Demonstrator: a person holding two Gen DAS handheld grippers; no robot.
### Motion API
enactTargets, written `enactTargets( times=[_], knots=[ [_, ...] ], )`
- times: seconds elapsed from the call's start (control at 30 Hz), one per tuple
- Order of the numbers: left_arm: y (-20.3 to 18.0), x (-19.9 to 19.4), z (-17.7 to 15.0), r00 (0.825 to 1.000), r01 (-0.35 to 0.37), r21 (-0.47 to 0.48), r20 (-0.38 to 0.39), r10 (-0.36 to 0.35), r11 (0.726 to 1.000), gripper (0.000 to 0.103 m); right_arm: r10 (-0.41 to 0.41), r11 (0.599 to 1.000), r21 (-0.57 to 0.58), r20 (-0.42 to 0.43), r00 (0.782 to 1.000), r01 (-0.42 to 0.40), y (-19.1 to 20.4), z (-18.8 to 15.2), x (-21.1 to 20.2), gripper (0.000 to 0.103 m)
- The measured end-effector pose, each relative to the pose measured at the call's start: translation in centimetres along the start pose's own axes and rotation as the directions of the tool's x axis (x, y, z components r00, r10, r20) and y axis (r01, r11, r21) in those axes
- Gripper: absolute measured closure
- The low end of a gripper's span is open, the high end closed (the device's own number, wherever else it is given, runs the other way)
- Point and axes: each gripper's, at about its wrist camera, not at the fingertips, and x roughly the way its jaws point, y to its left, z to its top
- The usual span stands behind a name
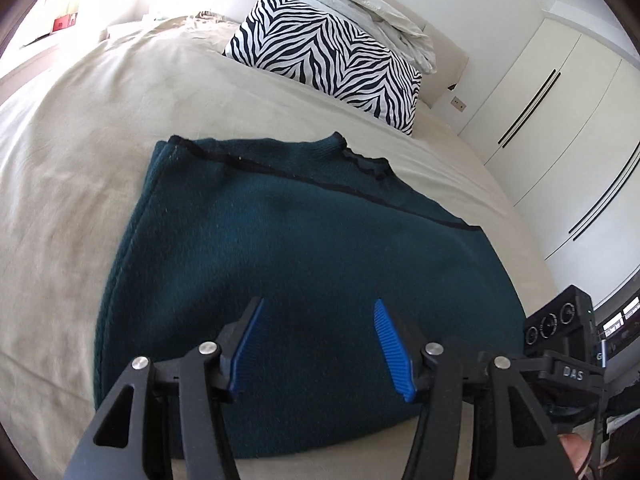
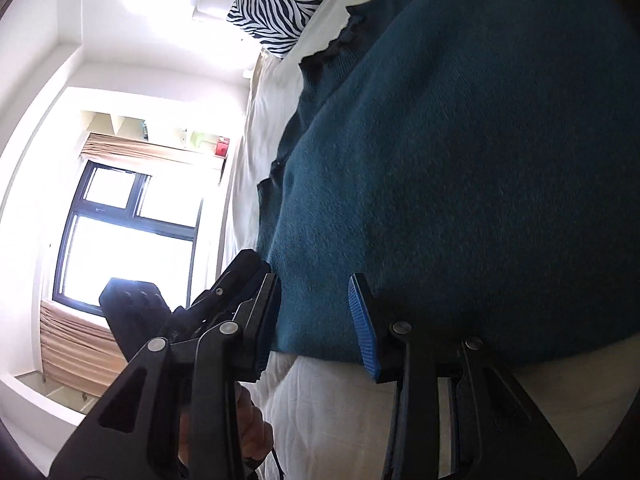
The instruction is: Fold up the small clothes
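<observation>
A dark teal knitted sweater (image 1: 304, 264) lay folded flat on a bed covered with a cream sheet (image 1: 80, 152), its black-trimmed edge turned toward the head of the bed. Beyond it a zebra-striped pillow (image 1: 320, 60) rested against a heap of rumpled white bedding (image 1: 360, 4), and white wardrobe doors (image 1: 560, 100) stood off to the side. The left gripper (image 1: 320, 344) hovered over the near end of the sweater with its blue-padded fingers (image 1: 246, 348) spread apart and released — nothing was between them. In the right wrist view, tilted on its side, the right gripper (image 2: 316, 320) sat at the sweater's near edge where it met the sheet; its fingers (image 2: 364, 328) stood either side of the fabric with a gap showing, not pressing on it. A window (image 2: 128, 232) glowed brightly behind, and a person's hand (image 2: 248, 432) showed beneath the gripper's frame.
</observation>
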Motion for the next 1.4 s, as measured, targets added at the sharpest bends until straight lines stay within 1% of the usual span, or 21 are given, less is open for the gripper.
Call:
enactTargets(
  times=[0.1, 0.13, 0.2, 0.27, 0.3, 0.4, 0.47, 0.57, 0.6, 0.63, 0.7, 0.77, 0.83, 0.9, 0.97, 1.03, 1.1, 1.17, 1.23, 1.33, 1.4],
  knots=[
    [-0.9, 1.4, -2.5, 0.998, -0.012, 0.047, -0.066, 0.015, 0.999, 0.045, 0.009, 1.000, -0.018, 0.005, 1.000, -0.008, -0.7, -0.6, -0.3, 0.071],
    [-0.8, 1.7, -2.9, 0.998, -0.015, 0.056, -0.061, 0.019, 0.998, 0.045, -0.003, 1.000, -0.017, 0.019, 1.000, 0.003, -0.9, -0.5, -0.9, 0.071],
    [-0.3, 1.6, -3.0, 0.999, -0.002, 0.052, -0.051, 0.005, 0.999, 0.046, -0.020, 1.000, 0.005, 0.075, 0.997, 0.019, -1.9, 0.1, -2.9, 0.071],
    [0.1, 1.3, -2.8, 0.998, -0.006, 0.056, -0.055, 0.010, 0.998, 0.051, -0.015, 0.999, 0.051, 0.142, 0.990, 0.008, -3.8, 0.9, -5.6, 0.073],
    [0.5, 1.1, -2.8, 0.998, -0.008, 0.062, -0.059, 0.012, 0.998, 0.057, -0.020, 0.997, 0.072, 0.180, 0.983, 0.008, -4.9, 1.7, -7.0, 0.073],
    [2.0, 0.2, -2.9, 0.999, -0.002, 0.057, -0.054, 0.005, 0.998, 0.065, -0.061, 0.993, 0.113, 0.293, 0.954, 0.029, -7.3, 2.2, -11.5, 0.074],
    [3.2, -0.9, -2.9, 0.999, 0.001, 0.033, -0.043, 0.000, 0.999, 0.066, -0.086, 0.987, 0.160, 0.361, 0.929, 0.029, -8.6, 2.2, -14.3, 0.074],
    [4.3, -3.3, -2.9, 0.999, -0.051, 0.003, -0.005, 0.051, 0.999, 0.062, -0.190, 0.970, 0.223, 0.460, 0.867, 0.094, -8.9, 1.6, -18.1, 0.071],
    [4.5, -4.0, -2.9, 0.998, -0.056, -0.010, 0.007, 0.056, 0.998, 0.056, -0.181, 0.969, 0.235, 0.480, 0.858, 0.073, -8.7, 1.3, -18.8, 0.068],
    [4.4, -4.6, -2.7, 0.999, -0.048, -0.020, 0.021, 0.048, 0.999, 0.054, -0.148, 0.972, 0.234, 0.490, 0.859, 0.035, -8.7, 1.0, -19.9, 0.068],
    [3.4, -5.1, -2.2, 0.999, -0.007, -0.019, 0.037, 0.008, 1.000, 0.054, -0.073, 0.982, 0.189, 0.476, 0.877, -0.021, -7.1, 1.1, -19.2, 0.068],
    [1.3, -4.7, -2.3, 0.999, 0.039, 0.009, 0.031, -0.040, 0.999, 0.046, -0.009, 0.991, 0.123, 0.402, 0.916, -0.044, -3.7, 0.6, -16.1, 0.068],
    [-0.5, -3.5, -2.7, 0.997, 0.073, 0.039, 0.007, -0.073, 0.997, 0.044, 0.037, 0.996, 0.068, 0.289, 0.957, -0.059, 0.1, 0.0, -10.3, 0.068],
    [-1.0, -1.8, -3.2, 0.997, 0.068, 0.042, -0.022, -0.067, 0.997, 0.044, 0.046, 0.997, 0.044, 0.199, 0.979, -0.056, 1.5, -0.9, -6.2, 0.068],
    [0.0, -0.1, -3.4, 0.997, 0.042, 0.008, -0.072, -0.042, 0.999, 0.044, 0.023, 0.998, 0.056, 0.153, 0.988, -0.032, 1.5, -1.2, -3.5, 0.068],
    [1.8, -0.1, -3.5, 0.995, 0.066, -0.038, -0.072, -0.069, 0.997, 0.054, -0.005, 0.996, 0.094, 0.156, 0.988, -0.010, 0.1, -0.7, -2.8, 0.068],
    [2.9, -0.9, -3.3, 0.997, 0.053, -0.046, -0.059, -0.056, 0.998, 0.055, -0.074, 0.993, 0.110, 0.209, 0.975, 0.051, -1.7, -0.2, -4.3, 0.070],
    [3.9, -1.4, -3.2, 0.997, 0.052, -0.056, -0.050, -0.054, 0.997, 0.055, -0.062, 0.988, 0.154, 0.268, 0.961, 0.021, -3.8, 0.0, -7.1, 0.070],
    [4.6, -1.6, -3.1, 0.997, 0.065, -0.068, -0.042, -0.068, 0.996, 0.055, -0.104, 0.982, 0.184, 0.336, 0.936, 0.043, -4.5, 0.0, -10.4, 0.070],
    [4.5, -1.3, -3.4, 0.997, 0.060, -0.066, -0.042, -0.063, 0.996, 0.054, -0.191, 0.979, 0.149, 0.463, 0.865, 0.137, -3.7, -0.1, -15.8, 0.054],
    [4.2, -1.2, -3.6, 0.998, 0.053, -0.053, -0.040, -0.055, 0.997, 0.050, -0.296, 0.955, 0.152, 0.503, 0.812, 0.254, -3.2, 0.5, -17.9, 0.051]
  ],
)
